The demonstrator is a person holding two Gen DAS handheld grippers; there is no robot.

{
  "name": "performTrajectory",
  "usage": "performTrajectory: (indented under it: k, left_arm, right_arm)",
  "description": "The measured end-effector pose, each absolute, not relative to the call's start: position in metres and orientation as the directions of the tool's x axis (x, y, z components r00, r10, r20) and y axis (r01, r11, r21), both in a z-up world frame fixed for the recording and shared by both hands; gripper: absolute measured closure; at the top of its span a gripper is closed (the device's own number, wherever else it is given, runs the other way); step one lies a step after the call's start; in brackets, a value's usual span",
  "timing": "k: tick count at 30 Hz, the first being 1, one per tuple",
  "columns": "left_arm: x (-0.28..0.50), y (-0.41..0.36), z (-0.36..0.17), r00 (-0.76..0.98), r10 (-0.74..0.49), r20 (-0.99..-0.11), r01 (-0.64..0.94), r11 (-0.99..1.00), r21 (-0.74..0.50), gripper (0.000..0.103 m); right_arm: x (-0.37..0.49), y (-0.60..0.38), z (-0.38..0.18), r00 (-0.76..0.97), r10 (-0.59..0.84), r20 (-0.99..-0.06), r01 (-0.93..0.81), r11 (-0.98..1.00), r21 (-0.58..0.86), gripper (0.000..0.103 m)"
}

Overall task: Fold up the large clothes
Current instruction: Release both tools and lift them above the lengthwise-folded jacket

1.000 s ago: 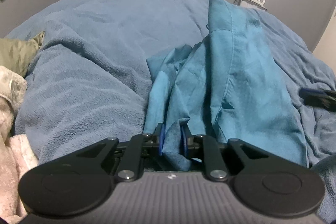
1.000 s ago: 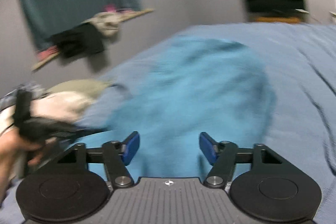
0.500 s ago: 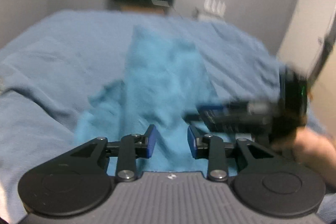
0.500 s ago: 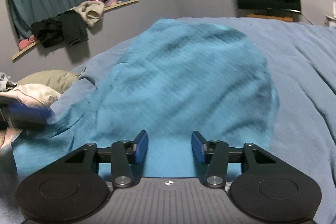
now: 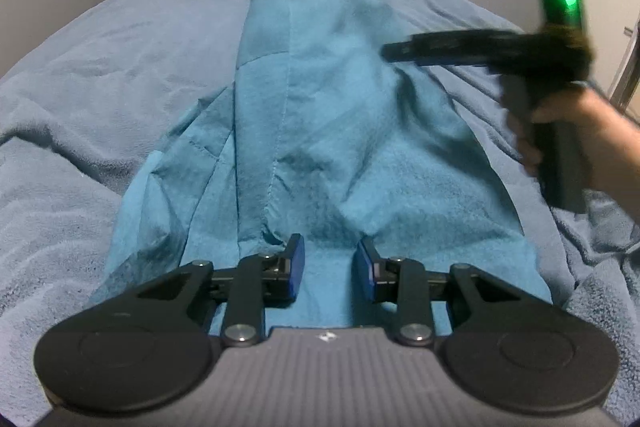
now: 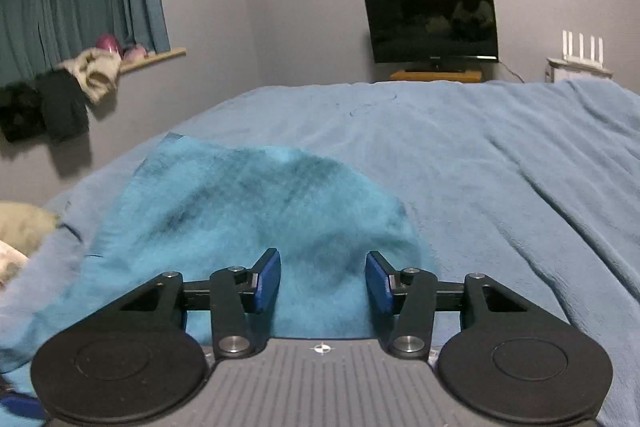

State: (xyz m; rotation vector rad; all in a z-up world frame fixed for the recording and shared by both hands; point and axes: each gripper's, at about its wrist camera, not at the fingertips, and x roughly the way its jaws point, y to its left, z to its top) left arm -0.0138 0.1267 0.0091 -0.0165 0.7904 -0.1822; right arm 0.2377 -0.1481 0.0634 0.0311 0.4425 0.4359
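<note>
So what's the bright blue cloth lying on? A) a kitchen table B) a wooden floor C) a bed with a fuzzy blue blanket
C: the teal garment is spread over the fuzzy blue blanket that covers the bed, seen in both wrist views.

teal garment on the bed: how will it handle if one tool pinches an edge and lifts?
Probably floppy: the teal garment lies in soft creases and folds over the blanket, so it should drape and sag from one pinch. Likely light, since it looks thin. Its matte, slightly fuzzy surface suggests it won't slip easily, though layers may shift.
</note>
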Motion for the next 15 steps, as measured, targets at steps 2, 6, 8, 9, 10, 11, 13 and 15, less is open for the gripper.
performTrajectory:
  k: [2,6,8,9,10,11,13,15]
  left_arm:
    - [-0.013,0.132,0.008,0.688,-0.183,-0.703,0.146,0.983,-0.114,0.074]
    - [-0.013,0.142,0.005,0.681,-0.201,-0.704,0.128,0.979,-0.156,0.074]
    - [-0.012,0.143,0.004,0.678,-0.199,-0.708,0.124,0.98,-0.156,0.074]
    - [-0.011,0.143,0.004,0.677,-0.196,-0.709,0.122,0.98,-0.155,0.074]
    - [-0.011,0.143,0.004,0.676,-0.194,-0.711,0.121,0.981,-0.153,0.074]
    - [-0.011,0.143,0.003,0.675,-0.192,-0.712,0.119,0.981,-0.151,0.074]
    - [-0.006,0.142,0.003,0.673,-0.188,-0.716,0.115,0.982,-0.149,0.074]
    - [-0.004,0.141,0.003,0.671,-0.186,-0.718,0.114,0.982,-0.148,0.074]
  right_arm:
    - [0.247,-0.129,0.059,0.812,0.411,-0.415,-0.411,0.907,0.094,0.05]
    - [0.265,-0.082,0.051,0.785,0.421,-0.454,-0.464,0.885,0.018,0.047]
    - [0.274,-0.061,0.048,0.766,0.434,-0.474,-0.495,0.869,-0.004,0.049]
    - [0.28,-0.052,0.048,0.754,0.442,-0.486,-0.505,0.863,0.002,0.054]
    - [0.287,-0.044,0.047,0.741,0.447,-0.502,-0.51,0.86,0.014,0.055]
    - [0.295,-0.038,0.046,0.723,0.45,-0.524,-0.513,0.858,0.029,0.057]
    - [0.316,-0.029,0.04,0.675,0.465,-0.573,-0.518,0.851,0.08,0.057]
    - [0.329,-0.031,0.037,0.643,0.487,-0.591,-0.526,0.842,0.122,0.057]
